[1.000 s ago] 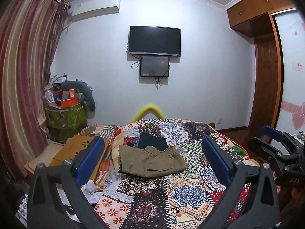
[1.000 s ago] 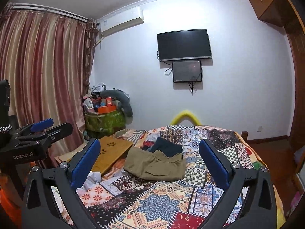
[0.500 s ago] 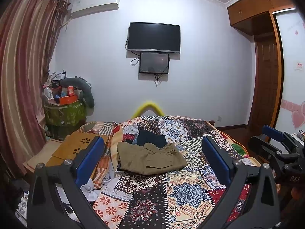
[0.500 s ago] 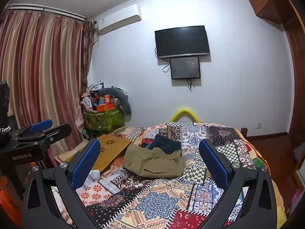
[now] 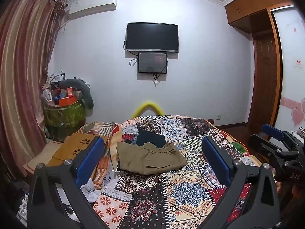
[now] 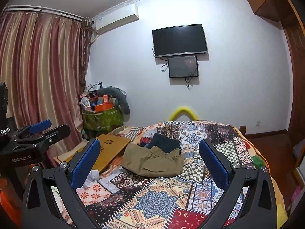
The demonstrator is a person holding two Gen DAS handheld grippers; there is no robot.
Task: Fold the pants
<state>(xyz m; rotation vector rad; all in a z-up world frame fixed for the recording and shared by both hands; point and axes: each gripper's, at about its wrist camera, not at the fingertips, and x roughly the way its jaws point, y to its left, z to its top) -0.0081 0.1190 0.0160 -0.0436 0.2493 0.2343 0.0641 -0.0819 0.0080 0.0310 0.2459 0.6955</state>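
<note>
Khaki pants [image 5: 150, 159] lie folded in a compact bundle on the patchwork bedspread [image 5: 177, 194], toward its far left part; they also show in the right wrist view [image 6: 152, 162]. A dark navy garment [image 5: 151, 138] lies just behind them. My left gripper [image 5: 152, 158] is open and empty, held well back from the pants above the near part of the bed. My right gripper [image 6: 149, 160] is open and empty too, at a similar distance. Each gripper shows at the edge of the other's view.
A wooden lap desk [image 5: 76, 148] lies at the bed's left side. A green bin [image 5: 63, 116] piled with clutter stands by the striped curtain [image 5: 21, 80]. A TV [image 5: 152, 37] hangs on the far wall. A wooden wardrobe and door [image 5: 265, 80] stand right.
Both cameras have tilted slightly upward and drifted, so the pants sit a little lower in view. The pants have not moved and both grippers stay open.
</note>
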